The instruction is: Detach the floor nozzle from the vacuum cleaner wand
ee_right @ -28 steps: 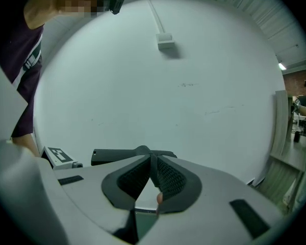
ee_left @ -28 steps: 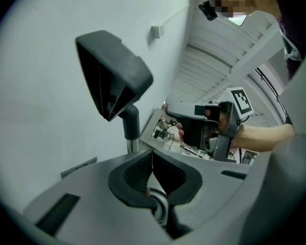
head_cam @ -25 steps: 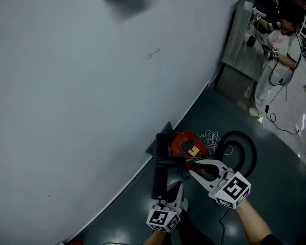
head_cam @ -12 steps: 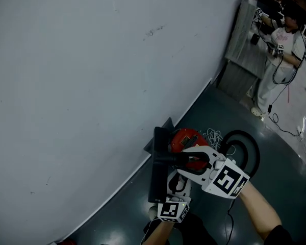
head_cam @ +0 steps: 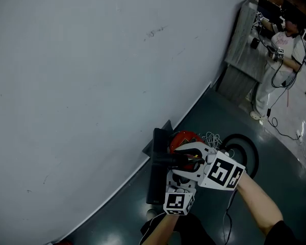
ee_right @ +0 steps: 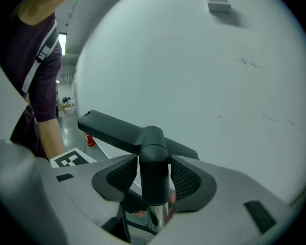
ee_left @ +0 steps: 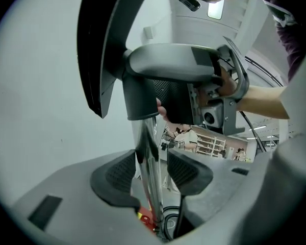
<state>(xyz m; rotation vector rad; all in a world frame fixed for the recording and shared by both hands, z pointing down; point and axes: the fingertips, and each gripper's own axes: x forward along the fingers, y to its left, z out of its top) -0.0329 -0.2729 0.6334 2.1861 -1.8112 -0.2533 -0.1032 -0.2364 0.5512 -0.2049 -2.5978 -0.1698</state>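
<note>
A pale grey wall point(head_cam: 92, 86) fills most of the head view, meeting a dark floor point(head_cam: 290, 188) along a slanted line. On the floor near the wall sits a red vacuum cleaner point(head_cam: 186, 138) with a black hose point(head_cam: 251, 149) looped beside it. The black floor nozzle point(ee_right: 117, 131) is still fitted on the end of the shiny metal wand point(ee_left: 147, 152), its wide head lying close to the wall. The right gripper point(ee_right: 154, 180) straddles the nozzle's neck: its fingers point(ee_right: 186, 180) have just been opening and stand apart, one on each side of the neck and very close to it. The left gripper point(ee_left: 152, 175) sits further along the wand. Its fingers point(ee_left: 117, 175) have likewise just been opening and stand apart, with the wand between them, nearer one pad than the other.
</note>
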